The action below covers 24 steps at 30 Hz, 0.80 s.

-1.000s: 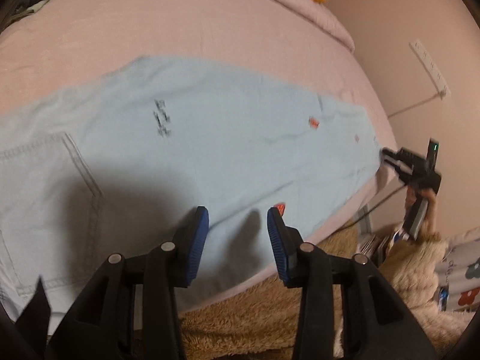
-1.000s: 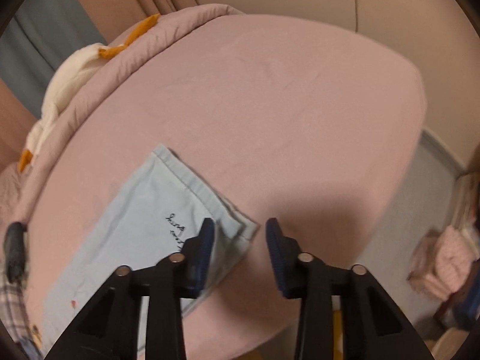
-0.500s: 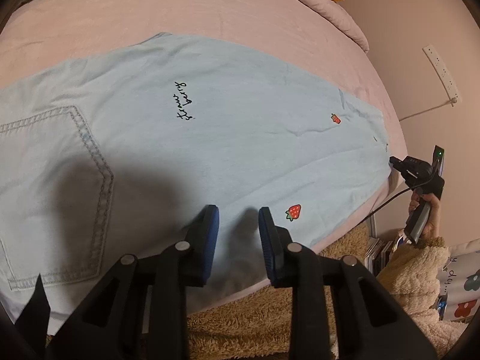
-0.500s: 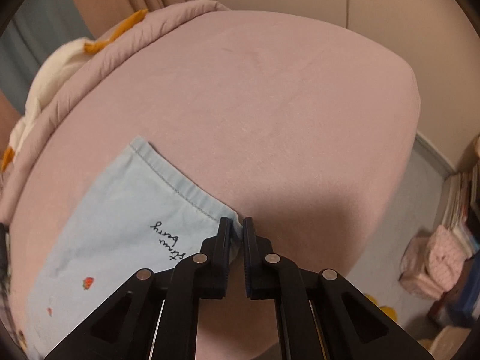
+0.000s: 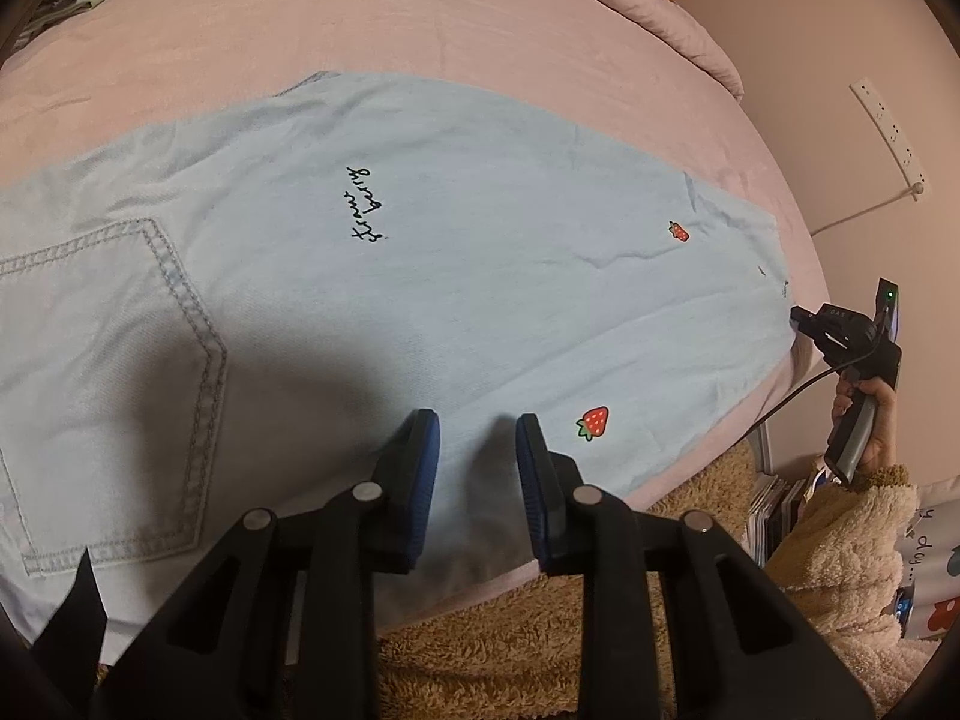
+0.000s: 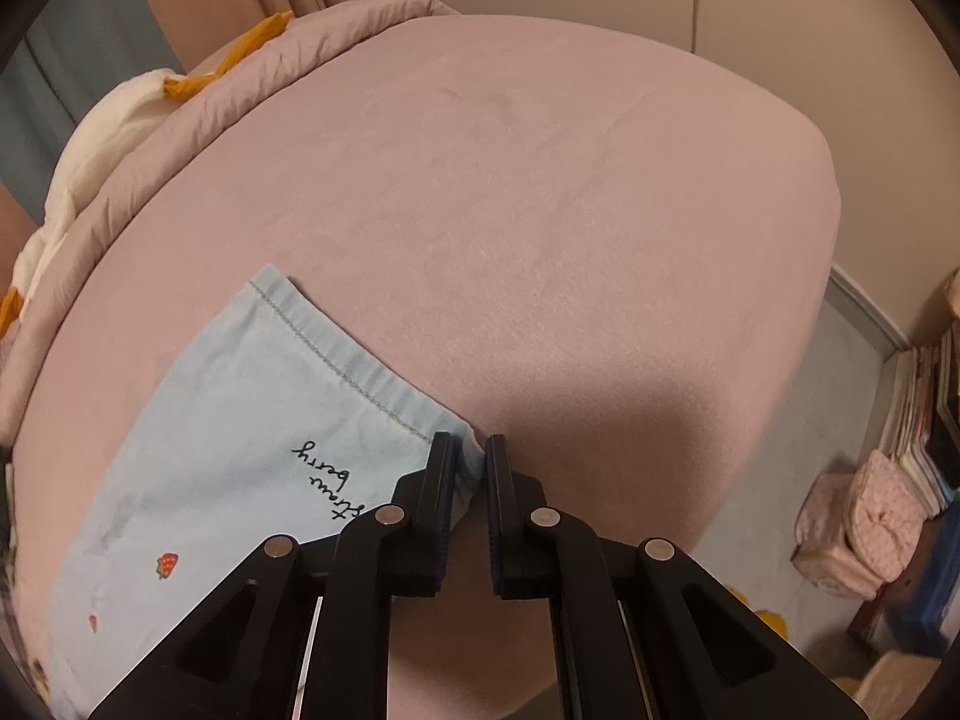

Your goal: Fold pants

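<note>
The pink bed (image 6: 540,210) spreads wide and bare beyond the pants' (image 5: 420,276) hem, which lies along the near side, one long edge close to the mattress edge. The light blue pants lie flat, back pocket (image 5: 102,396) up. The right gripper (image 6: 471,468) tilts steeply down, its jaws pinched together on the hem corner. The left gripper (image 5: 477,456) tilts down likewise, jaws a little apart over the near edge of the leg; whether they pinch cloth I cannot tell.
</note>
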Motion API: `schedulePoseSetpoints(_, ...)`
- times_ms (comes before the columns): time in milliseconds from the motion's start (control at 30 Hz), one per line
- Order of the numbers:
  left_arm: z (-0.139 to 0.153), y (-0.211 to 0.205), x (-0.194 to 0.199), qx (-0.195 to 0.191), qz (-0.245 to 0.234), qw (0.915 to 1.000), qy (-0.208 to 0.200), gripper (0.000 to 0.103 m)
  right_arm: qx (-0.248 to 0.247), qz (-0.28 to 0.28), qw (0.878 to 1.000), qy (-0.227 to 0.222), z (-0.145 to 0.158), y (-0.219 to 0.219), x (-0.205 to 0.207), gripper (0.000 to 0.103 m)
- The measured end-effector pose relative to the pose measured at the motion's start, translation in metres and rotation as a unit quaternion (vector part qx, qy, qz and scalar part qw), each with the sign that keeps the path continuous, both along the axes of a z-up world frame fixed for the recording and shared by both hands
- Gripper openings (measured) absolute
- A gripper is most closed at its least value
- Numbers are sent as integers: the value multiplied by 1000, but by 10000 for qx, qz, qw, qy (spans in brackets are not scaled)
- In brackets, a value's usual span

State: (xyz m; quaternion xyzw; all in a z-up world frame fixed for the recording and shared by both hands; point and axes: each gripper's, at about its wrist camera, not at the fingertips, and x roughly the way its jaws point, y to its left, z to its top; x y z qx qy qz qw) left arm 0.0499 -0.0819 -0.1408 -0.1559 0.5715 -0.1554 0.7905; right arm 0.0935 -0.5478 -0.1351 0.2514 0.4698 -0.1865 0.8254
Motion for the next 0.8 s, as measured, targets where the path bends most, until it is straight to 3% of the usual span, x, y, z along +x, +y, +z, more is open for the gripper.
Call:
schedulePoseSetpoints(733,1,0,1,-11,-20,10000,21,29,43,-141,9998,-106,-3,-1,-1,5)
schedulePoseSetpoints(800,7,-3,3,150,-162,9998,22,29,29,-148,9998,-96,-3,-1,-1,5)
